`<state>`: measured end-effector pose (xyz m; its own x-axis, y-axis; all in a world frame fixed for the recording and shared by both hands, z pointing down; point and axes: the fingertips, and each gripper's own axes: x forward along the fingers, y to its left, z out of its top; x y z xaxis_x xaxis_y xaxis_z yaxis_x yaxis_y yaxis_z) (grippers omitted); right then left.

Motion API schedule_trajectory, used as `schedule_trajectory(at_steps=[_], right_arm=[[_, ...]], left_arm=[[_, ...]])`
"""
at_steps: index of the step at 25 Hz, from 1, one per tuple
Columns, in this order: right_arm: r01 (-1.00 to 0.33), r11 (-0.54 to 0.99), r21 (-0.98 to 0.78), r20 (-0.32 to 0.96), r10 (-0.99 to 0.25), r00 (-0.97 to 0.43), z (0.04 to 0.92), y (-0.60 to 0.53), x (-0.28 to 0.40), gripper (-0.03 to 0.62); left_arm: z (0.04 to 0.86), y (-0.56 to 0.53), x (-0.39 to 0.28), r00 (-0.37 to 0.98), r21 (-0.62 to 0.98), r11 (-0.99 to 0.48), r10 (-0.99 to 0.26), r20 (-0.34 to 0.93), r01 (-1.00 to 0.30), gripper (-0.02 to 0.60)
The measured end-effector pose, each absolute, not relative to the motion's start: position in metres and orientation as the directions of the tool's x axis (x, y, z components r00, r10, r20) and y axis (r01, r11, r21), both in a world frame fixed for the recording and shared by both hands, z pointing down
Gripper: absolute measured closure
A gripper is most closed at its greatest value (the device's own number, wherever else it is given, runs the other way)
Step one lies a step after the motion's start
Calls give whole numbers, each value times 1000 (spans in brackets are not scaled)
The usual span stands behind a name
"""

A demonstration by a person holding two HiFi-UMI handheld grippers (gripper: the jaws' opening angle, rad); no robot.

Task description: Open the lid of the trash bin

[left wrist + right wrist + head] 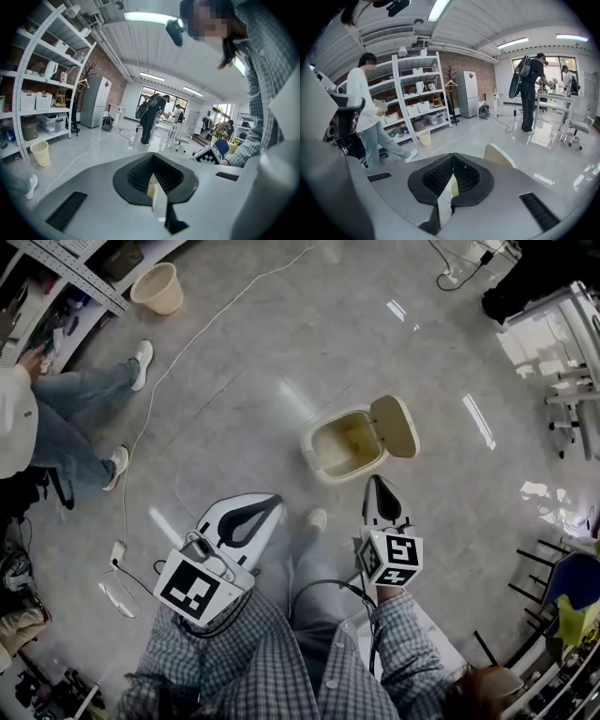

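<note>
The trash bin [328, 472] stands on the grey floor [281, 343] in front of the person, in the middle of the head view. Its lid [395, 426] is already open: it is swung back to the bin's right side and the yellowish inside of the bin is visible. The left gripper [275, 502] hangs low on the left, well apart from the bin. Its two jaws are pressed together at the tips and nothing is between them, as the left gripper view shows [152, 155]. The right gripper [375, 482] points at the bin and its tip is just beside the near rim, but I cannot tell if it touches. Its jaws are also together and hold nothing [453, 155]; behind them the top of the lid [499, 156] rises. A beige basket [157, 288] stands far away near a shelf [75, 273], and a white cable [187, 343] lies across the floor.
</note>
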<state>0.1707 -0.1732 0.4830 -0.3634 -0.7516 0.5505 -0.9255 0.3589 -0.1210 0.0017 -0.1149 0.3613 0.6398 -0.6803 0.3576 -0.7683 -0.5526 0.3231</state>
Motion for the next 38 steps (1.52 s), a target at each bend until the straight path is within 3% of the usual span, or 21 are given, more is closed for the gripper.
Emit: schedule_trajectory(at_steps=[4, 20, 38], right_arm=[[-930, 345, -128, 518, -776, -359, 452, -175, 175, 576], [-905, 414, -96, 350, -837, -420, 329, -163, 170, 576], [-891, 451, -59, 222, -864, -452, 263, -171, 168, 576]], left_arm=[[326, -125, -2, 647, 272, -587, -704, 292, -762, 577], [256, -132, 2, 646, 181, -621, -720, 251, -763, 577], [209, -152, 15, 674, 132, -661, -727, 133, -739, 577]])
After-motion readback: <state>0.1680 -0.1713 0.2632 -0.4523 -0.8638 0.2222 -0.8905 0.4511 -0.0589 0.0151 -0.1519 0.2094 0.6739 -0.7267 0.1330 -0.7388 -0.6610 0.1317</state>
